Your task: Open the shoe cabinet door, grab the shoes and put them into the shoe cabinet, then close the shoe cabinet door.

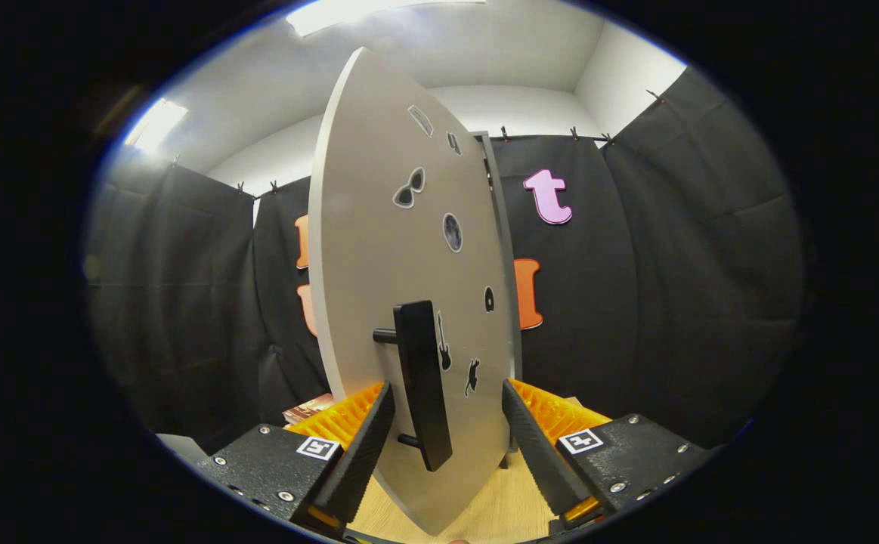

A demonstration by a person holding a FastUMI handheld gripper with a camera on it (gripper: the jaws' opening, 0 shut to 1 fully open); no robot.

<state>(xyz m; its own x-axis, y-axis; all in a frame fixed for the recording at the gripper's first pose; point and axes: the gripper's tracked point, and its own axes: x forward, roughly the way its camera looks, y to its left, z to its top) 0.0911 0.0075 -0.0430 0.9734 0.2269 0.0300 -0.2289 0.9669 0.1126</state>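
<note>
Cabinet door (379,249) stands ajar, edge-on ahead of me.
My fingers (445,431) are spread apart, with its black bar handle (422,381) between them, neither pad touching it.

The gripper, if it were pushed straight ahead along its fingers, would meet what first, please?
Most likely the black handle on the grey cabinet door. It stands between the open gripper fingers, just ahead of them, with the door panel right behind it. Depth is hard to judge in this view.
</note>
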